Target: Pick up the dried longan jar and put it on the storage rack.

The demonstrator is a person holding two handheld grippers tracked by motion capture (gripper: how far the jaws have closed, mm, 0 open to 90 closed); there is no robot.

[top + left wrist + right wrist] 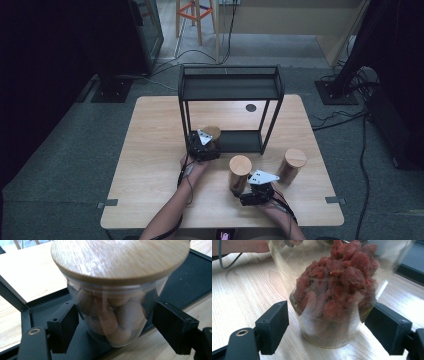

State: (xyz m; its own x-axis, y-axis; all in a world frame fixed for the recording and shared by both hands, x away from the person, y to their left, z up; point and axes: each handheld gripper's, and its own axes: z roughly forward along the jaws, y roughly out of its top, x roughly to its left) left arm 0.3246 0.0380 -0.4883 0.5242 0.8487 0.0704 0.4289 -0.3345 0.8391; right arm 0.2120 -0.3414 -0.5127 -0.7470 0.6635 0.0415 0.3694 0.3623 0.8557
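Left claw (112, 330) around wood-lidded glass jar (112, 302), pale round nuts inside

jar (112, 315): clear glossy glass | lid (120, 257): pale matt wood | shelf (227, 87): black matt metal

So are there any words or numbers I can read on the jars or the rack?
None: no word, number or label can be read on the nut jar, the red-fruit jar, the third jar, the black rack or the table.
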